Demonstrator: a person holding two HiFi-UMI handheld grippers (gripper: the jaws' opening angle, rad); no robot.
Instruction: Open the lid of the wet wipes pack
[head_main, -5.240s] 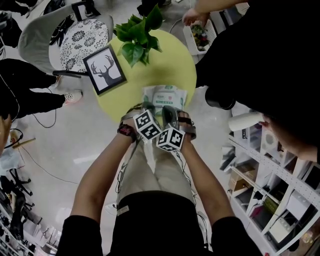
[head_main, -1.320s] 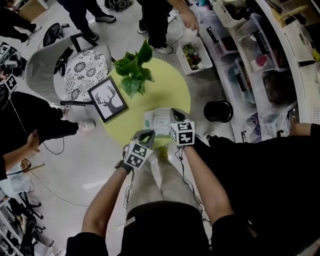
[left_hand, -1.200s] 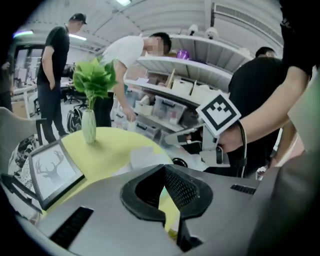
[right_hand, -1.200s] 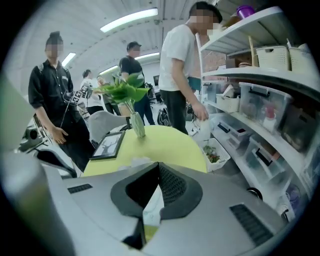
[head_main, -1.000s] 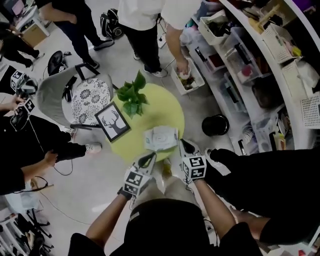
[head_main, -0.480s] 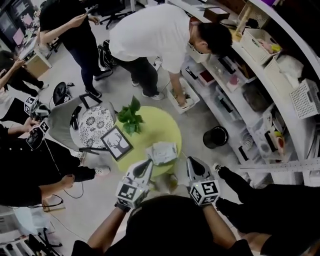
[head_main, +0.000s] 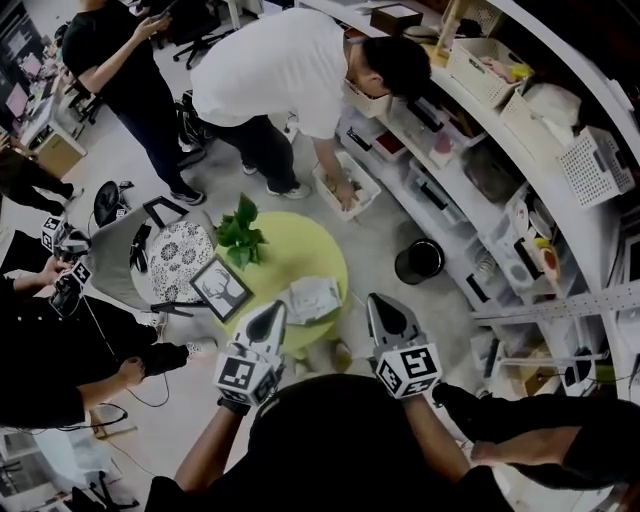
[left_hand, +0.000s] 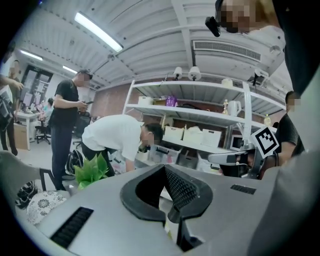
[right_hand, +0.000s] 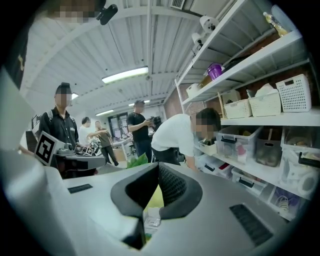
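Lying between left tool (head_main: 274, 307), right tool (head_main: 374, 301): wipes pack (head_main: 313, 298)

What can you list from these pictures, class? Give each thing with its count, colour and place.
round table: one, yellow-green, middle of the floor
soft wet wipes pack: one, white and green, table's near edge
potted leafy plant: one, green, table's far left
framed deer picture: one, black frame, table's left edge
chair with patterned cushion: one, grey, left of table
round bin: one, black, right of table
shelving unit: one, white, right side
left gripper: one, grey, shut, empty
right gripper: one, grey, shut, empty
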